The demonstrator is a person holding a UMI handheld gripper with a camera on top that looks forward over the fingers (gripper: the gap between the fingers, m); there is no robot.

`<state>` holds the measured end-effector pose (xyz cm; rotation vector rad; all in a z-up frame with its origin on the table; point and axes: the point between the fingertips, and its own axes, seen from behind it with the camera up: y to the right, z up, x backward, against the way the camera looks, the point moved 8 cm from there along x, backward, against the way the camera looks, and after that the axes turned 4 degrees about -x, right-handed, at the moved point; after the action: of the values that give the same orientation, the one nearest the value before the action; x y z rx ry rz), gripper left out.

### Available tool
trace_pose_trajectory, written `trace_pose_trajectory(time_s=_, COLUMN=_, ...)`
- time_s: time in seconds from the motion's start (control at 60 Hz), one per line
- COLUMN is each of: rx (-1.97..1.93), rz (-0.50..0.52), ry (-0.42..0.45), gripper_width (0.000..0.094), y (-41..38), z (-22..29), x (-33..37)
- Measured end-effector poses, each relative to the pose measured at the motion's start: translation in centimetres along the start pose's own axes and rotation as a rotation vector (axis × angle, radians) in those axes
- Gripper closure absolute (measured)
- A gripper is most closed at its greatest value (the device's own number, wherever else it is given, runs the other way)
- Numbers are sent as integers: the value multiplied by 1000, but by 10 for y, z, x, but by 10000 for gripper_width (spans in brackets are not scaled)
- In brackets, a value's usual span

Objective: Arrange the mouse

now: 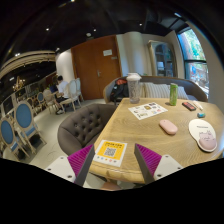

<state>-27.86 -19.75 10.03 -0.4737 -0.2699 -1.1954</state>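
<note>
Nearest, the gripper shows at six o'clock with its two fingers spread wide, a purple pad on the left finger and another on the right. Nothing is held — the jaws stand fully apart. Between them, resting on the wooden table, lies a yellow and white card; it sits on the table by its own weight, not pinched.

Further out, toward two o'clock from the fingers, the pink mouse lies on the table, well apart from the gripper. Beyond it at about three o'clock is a round pale mat with a small pink object on it. A printed leaflet lies toward one o'clock, and a small teal item sits near the table's far right side.

At the far end of the table stand a white jug at twelve o'clock and a green bottle at one o'clock. To the left, at ten o'clock, is a grey tufted armchair, and beyond that blue and white chairs.

Likely risks, as a judgement: the mouse is rounded and smooth, so fingers closing off-centre could squeeze it sideways and send it skidding toward the table edge. Reaching across could also drag the card or leaflet along.
</note>
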Motion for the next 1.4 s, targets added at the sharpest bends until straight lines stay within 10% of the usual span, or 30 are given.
trace_pose_trajectory(time_s=0.817, rx=-22, rz=-338, ry=-93, gripper_width=100, y=180, z=5, x=-45)
trace_pose_trajectory(time_s=1.217, rx=-51, rz=-323, ry=-151, gripper_width=116, y=232, z=42, x=-119)
trace_pose_trajectory(time_s=1.4, rx=-56, rz=-332, ry=-159, gripper_width=291, y=243, z=57, x=-144)
